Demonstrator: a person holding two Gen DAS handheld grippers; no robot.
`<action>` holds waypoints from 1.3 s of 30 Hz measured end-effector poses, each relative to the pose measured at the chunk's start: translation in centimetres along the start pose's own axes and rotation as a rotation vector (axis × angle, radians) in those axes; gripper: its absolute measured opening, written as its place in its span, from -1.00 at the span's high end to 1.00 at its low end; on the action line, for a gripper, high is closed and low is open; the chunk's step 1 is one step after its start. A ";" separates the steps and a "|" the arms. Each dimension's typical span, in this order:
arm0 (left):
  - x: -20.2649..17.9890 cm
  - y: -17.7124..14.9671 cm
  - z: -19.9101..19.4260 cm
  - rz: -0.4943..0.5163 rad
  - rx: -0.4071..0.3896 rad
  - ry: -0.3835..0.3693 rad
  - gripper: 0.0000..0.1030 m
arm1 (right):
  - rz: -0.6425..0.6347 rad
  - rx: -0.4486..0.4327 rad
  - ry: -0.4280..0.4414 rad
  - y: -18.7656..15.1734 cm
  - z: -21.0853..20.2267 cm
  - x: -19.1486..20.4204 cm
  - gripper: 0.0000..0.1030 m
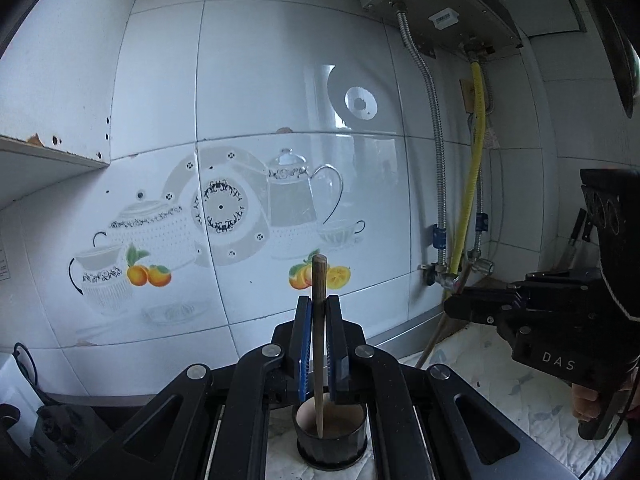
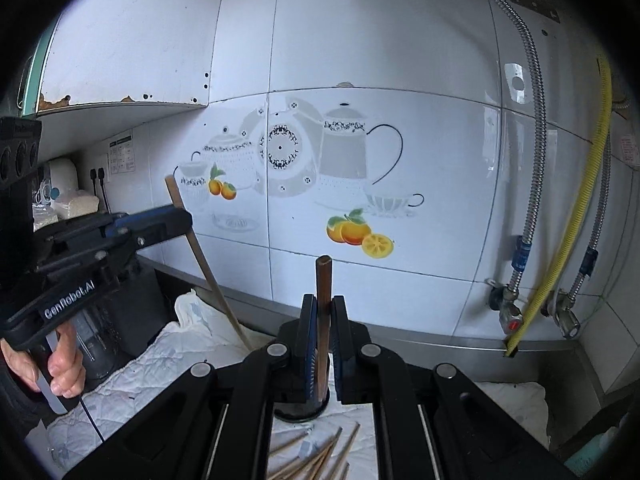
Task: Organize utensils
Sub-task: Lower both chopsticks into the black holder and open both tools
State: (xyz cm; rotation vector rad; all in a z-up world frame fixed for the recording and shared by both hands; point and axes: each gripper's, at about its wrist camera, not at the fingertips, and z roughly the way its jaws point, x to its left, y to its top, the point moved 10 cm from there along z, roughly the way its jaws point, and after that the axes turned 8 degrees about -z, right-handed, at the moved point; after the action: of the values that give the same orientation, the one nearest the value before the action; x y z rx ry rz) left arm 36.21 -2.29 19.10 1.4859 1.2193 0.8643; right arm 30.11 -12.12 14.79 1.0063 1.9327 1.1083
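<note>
Two grippers each clamped a single wooden chopstick, jaws drawn nearly together on the stick. The left gripper (image 1: 319, 344) pinched its chopstick (image 1: 319, 320) between blue pads, the stick standing almost upright with its blunt top above the fingers and its thin tip hanging inside the mouth of a dark round holder (image 1: 331, 438); whether the tip touched the holder's bottom could not be told. The right gripper (image 2: 323, 344) held a darker chopstick (image 2: 322, 312) the same way, upright, its lower end hidden behind the pads and the black linkage, with a dark holder (image 2: 302, 410) only partly visible below. Several loose chopsticks (image 2: 316, 460) lay fanned on the white quilted cloth (image 2: 140, 376) under that gripper, their ends cut off by the frame's bottom edge. Seen from the right wrist, the left gripper appeared at the left edge with the person's hand (image 2: 60, 364) around its grip and its chopstick slanting down behind the right gripper's frame. Beyond stood the tiled wall (image 1: 260, 80) with its printed teapots and oranges, a yellow hose (image 2: 576, 208) and braided metal pipes (image 2: 528, 128) at the right. The counter's left end was crowded and too dim to make out.
</note>
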 end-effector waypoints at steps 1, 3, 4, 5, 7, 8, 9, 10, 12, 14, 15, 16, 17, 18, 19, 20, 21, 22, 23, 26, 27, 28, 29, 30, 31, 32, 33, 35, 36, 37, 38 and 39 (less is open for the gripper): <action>0.2 -0.6 0.6 -0.003 0.009 0.003 0.88 | 0.010 -0.004 0.010 0.2 0.5 0.1 0.82; 0.8 -1.7 1.8 -0.012 0.023 0.009 0.88 | 0.019 -0.013 0.017 0.6 1.5 0.4 0.82; 1.2 -2.0 2.4 -0.020 0.028 0.010 0.88 | 0.018 -0.016 0.015 0.7 1.9 0.5 0.82; 1.5 -2.2 2.9 -0.032 0.037 0.006 0.88 | 0.018 -0.019 0.010 0.7 2.4 0.5 0.82; 1.9 -2.5 3.6 -0.050 0.044 -0.001 0.88 | 0.019 -0.013 0.011 0.8 3.4 0.6 0.82; 2.0 -2.6 3.7 -0.050 0.041 -0.002 0.88 | 0.019 -0.011 0.008 0.8 3.7 0.6 0.82; 2.0 -2.4 3.9 -0.045 0.036 -0.002 0.88 | 0.020 -0.010 0.006 0.8 4.0 0.6 0.82; 2.0 -2.1 3.9 -0.040 0.029 -0.005 0.88 | 0.020 -0.005 0.010 0.8 4.4 0.6 0.82; 1.9 -1.5 3.8 -0.031 0.014 -0.008 0.88 | 0.016 0.001 0.010 0.9 4.9 0.6 0.82; 1.9 -0.7 4.0 -0.027 -0.002 -0.009 0.88 | 0.008 0.003 0.011 1.1 5.2 0.7 0.82; 1.8 -0.4 4.1 -0.027 -0.007 -0.010 0.88 | 0.007 0.001 0.011 1.4 5.3 0.6 0.82; 1.8 -0.1 4.3 -0.026 -0.013 -0.007 0.88 | 0.005 -0.003 0.009 1.7 5.4 0.6 0.82; 1.7 0.2 4.4 -0.027 -0.017 -0.010 0.88 | 0.001 -0.007 0.008 2.0 5.4 0.6 0.82; 1.7 0.4 4.7 -0.028 -0.024 -0.013 0.88 | -0.001 -0.014 0.004 2.4 5.4 0.5 0.82; 1.7 0.6 4.9 -0.026 -0.030 -0.009 0.88 | 0.003 -0.023 0.002 2.8 5.4 0.4 0.82; 1.7 0.7 5.1 -0.027 -0.032 -0.008 0.88 | 0.009 -0.027 0.005 3.0 5.4 0.2 0.82; 1.7 0.6 5.4 -0.032 -0.033 -0.010 0.88 | 0.016 -0.035 0.005 3.3 5.5 0.1 0.82; 1.9 0.4 5.8 -0.037 -0.033 -0.008 0.88 | 0.022 -0.041 0.003 3.4 5.5 0.0 0.82; 2.0 0.1 6.3 -0.041 -0.030 -0.002 0.88 | 0.030 -0.047 0.003 3.4 5.6 -0.1 0.82; 2.8 -1.6 7.8 -0.081 0.010 0.001 0.88 | 0.076 -0.023 0.024 2.3 6.8 -0.2 0.82; 3.0 -2.3 8.4 -0.089 0.029 0.000 0.88 | 0.084 -0.011 0.030 1.8 7.2 -0.2 0.82; 3.2 -3.0 8.7 -0.095 0.046 0.002 0.88 | 0.086 0.005 0.032 1.2 7.6 -0.1 0.82; 3.4 -3.6 9.2 -0.100 0.067 0.002 0.88 | 0.087 0.018 0.031 0.6 8.0 -0.1 0.82; 3.5 -4.2 9.5 -0.104 0.085 0.001 0.87 | 0.088 0.032 0.030 0.0 8.3 -0.1 0.82; 3.8 -4.8 9.9 -0.109 0.106 0.012 0.87 | 0.086 0.046 0.033 -0.5 8.5 0.0 0.82; 4.0 -5.3 10.1 -0.112 0.116 0.019 0.87 | 0.081 0.061 0.032 -1.0 8.8 0.0 0.82; 4.1 -5.7 10.3 -0.115 0.129 0.021 0.84 | 0.079 0.076 0.028 -1.5 9.0 -0.1 0.82; 4.4 -6.4 10.5 -0.132 0.160 0.021 0.84 | 0.084 0.097 0.040 -2.1 9.2 -0.1 0.81; 4.5 -6.7 10.5 -0.137 0.171 0.022 0.82 | 0.086 0.100 0.035 -2.4 9.1 -0.2 0.81; 4.5 -6.9 10.5 -0.139 0.180 0.019 0.81 | 0.086 0.100 0.028 -2.5 8.9 -0.4 0.81; 4.5 -7.1 10.3 -0.137 0.185 0.021 0.79 | 0.085 0.103 0.028 -2.6 8.7 -0.4 0.77; 4.4 -7.2 10.1 -0.134 0.189 0.026 0.69 | 0.085 0.104 0.023 -2.6 8.5 -0.5 0.64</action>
State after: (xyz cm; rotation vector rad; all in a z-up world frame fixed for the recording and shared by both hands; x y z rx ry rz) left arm 44.83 -0.52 9.30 1.5256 1.4346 0.6958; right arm 36.76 -10.33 9.06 1.1466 1.9997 1.0794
